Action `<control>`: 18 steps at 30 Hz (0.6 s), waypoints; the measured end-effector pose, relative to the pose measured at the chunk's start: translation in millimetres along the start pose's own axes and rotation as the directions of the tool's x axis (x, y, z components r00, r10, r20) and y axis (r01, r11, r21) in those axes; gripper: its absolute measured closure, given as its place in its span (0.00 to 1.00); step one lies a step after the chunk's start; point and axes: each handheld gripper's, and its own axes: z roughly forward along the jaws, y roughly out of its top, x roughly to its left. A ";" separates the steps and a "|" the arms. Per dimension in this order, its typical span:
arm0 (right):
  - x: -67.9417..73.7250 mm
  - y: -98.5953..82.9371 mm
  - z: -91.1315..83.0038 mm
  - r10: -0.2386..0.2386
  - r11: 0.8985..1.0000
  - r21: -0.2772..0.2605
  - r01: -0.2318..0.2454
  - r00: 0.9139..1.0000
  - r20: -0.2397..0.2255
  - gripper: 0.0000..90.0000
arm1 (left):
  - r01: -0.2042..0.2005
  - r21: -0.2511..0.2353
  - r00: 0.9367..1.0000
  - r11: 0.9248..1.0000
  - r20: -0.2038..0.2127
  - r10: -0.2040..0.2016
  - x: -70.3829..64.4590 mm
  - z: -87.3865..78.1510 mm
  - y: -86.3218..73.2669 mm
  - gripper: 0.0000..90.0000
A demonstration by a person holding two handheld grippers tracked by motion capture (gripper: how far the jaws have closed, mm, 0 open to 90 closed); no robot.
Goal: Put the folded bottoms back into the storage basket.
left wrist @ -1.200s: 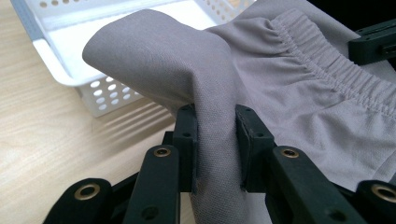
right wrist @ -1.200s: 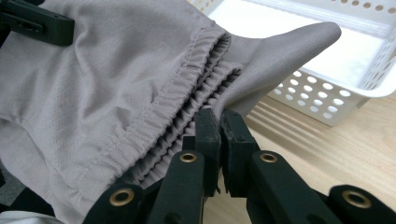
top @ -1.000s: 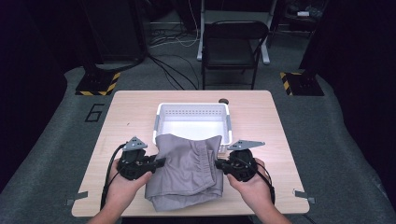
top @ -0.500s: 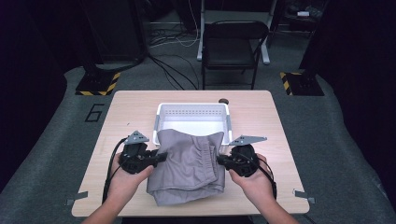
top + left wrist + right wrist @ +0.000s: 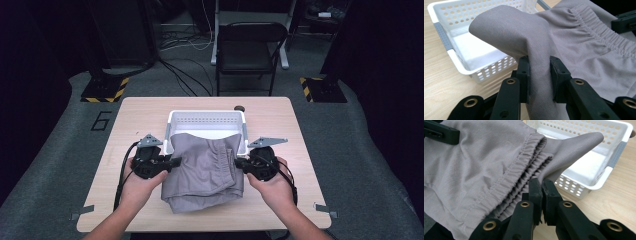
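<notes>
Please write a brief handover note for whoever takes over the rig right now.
Left gripper: shut on the shorts, at their left edge.
Right gripper: shut on the shorts, at the elastic waistband side.
Shorts: grey, folded, held between both grippers; the far end overhangs the basket, the near end lies on the table.
Done: both sides gripped.
Left, likely: carry the shorts forward into the white basket and let go.

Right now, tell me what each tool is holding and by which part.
Both hold the grey folded garment: the left tool pinches its plain side edge, the right tool its elastic waistband edge, over the white basket.
</notes>
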 end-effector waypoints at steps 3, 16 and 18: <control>-3.0 4.1 1.4 0.004 1.000 -0.002 -0.004 1.000 0.013 0.97 | 0.007 -0.013 1.000 1.000 -0.002 -0.007 1.6 2.8 5.7 0.80; -18.8 23.0 5.3 -0.006 1.000 -0.004 0.006 1.000 0.023 0.97 | -0.019 -0.020 1.000 1.000 -0.018 0.018 9.0 9.7 34.7 0.80; -20.2 26.4 6.2 -0.002 1.000 -0.001 0.002 1.000 0.030 0.97 | -0.021 -0.018 1.000 1.000 -0.020 0.020 10.2 12.0 38.3 0.80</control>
